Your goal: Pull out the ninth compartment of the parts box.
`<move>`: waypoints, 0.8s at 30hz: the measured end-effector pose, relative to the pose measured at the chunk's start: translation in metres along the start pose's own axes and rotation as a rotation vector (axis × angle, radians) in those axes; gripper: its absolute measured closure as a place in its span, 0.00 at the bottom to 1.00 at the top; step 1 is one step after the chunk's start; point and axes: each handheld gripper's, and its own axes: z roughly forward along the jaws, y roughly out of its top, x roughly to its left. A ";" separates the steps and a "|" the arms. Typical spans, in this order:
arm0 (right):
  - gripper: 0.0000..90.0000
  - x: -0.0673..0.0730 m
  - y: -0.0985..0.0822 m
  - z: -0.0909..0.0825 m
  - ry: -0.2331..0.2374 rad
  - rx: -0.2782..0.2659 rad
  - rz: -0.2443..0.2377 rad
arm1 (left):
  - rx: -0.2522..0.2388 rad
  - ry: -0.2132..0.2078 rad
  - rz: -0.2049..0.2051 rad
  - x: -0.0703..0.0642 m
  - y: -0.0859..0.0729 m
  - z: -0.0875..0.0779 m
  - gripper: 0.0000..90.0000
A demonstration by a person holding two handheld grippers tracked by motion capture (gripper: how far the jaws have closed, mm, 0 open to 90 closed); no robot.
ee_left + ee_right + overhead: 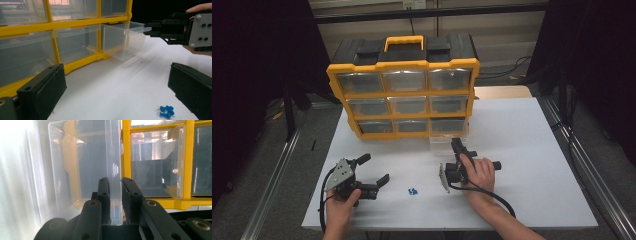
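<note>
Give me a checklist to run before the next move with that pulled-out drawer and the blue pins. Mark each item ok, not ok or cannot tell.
1. Right gripper has its jaws closed on the front lip of the clear drawer: ok.
2. Drawer is pulled partly out of the bottom right slot of the yellow organizer: ok.
3. Drawer is far enough out to drop something in: cannot tell.
4. Left gripper is open, nothing between its jaws: ok.
5. Blue pushpins lie on the white table between the grippers, near the left one: ok.
6. Drawer looks empty inside: ok, as far as its clear walls show.
</note>
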 end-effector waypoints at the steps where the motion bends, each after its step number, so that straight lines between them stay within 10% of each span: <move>1: 0.87 0.000 0.000 0.000 0.001 -0.002 0.003 | 0.004 0.021 0.001 -0.001 0.000 0.000 0.02; 24: 0.87 0.002 0.000 -0.004 0.012 0.003 0.040 | 0.006 0.023 0.000 -0.001 0.000 0.000 0.02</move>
